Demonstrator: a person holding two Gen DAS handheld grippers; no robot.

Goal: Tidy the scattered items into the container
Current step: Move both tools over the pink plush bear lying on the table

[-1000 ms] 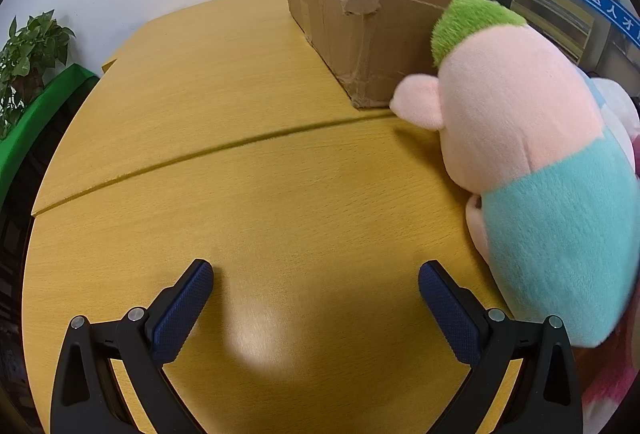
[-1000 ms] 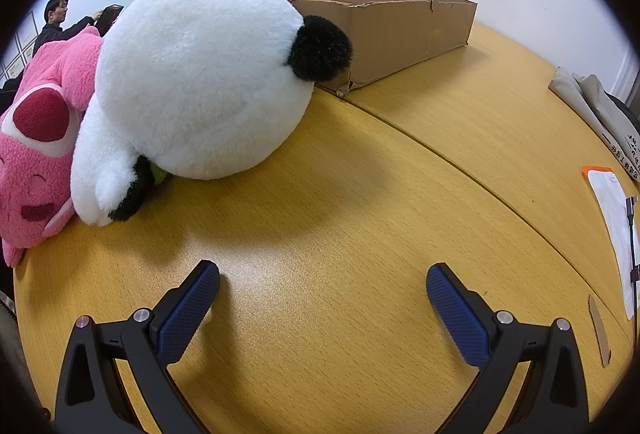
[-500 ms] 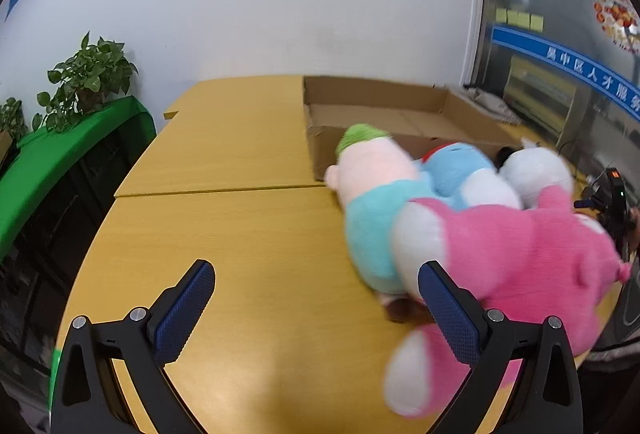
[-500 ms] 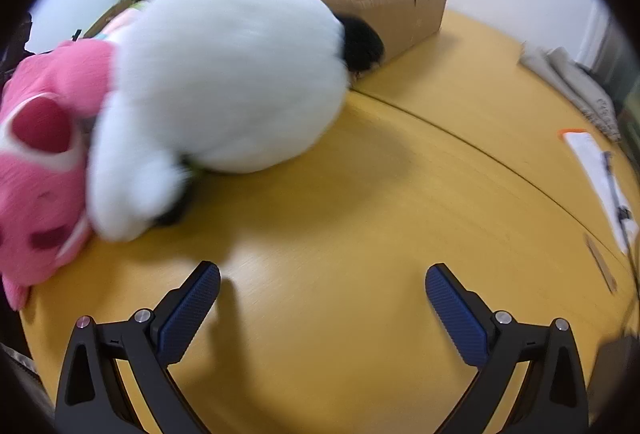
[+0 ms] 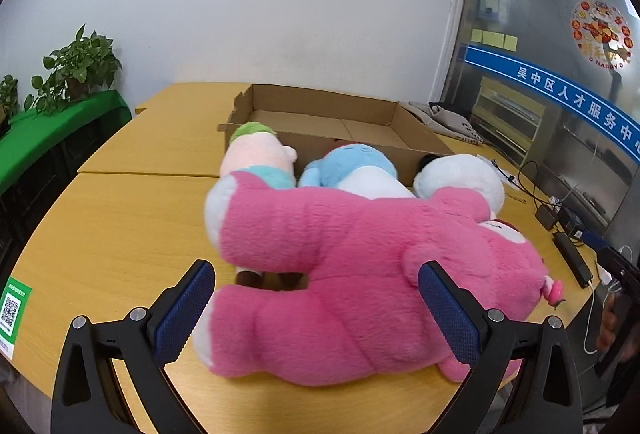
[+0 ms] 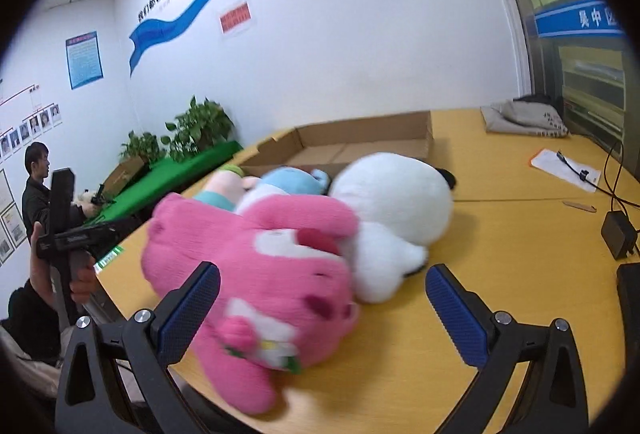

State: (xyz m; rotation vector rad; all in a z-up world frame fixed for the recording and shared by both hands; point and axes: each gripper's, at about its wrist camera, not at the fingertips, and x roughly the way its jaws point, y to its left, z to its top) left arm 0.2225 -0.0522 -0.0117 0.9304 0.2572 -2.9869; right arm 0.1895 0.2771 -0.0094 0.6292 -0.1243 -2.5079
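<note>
A pink plush bear lies on the yellow table, nearest to me; it also shows in the right wrist view. Behind it lie a peach plush with green hair, a blue plush and a white panda plush. An open cardboard box stands behind them. My left gripper is open, its fingers either side of the pink bear's legs. My right gripper is open at the bear's head.
A grey bag, papers and a black charger with cables lie on the table's right side. Potted plants on a green bench stand at the left. A person sits at the far left.
Both grippers have pulled back and risen from near the table to a higher view. The pink bear now lies between each gripper's fingers. Both stayed open.
</note>
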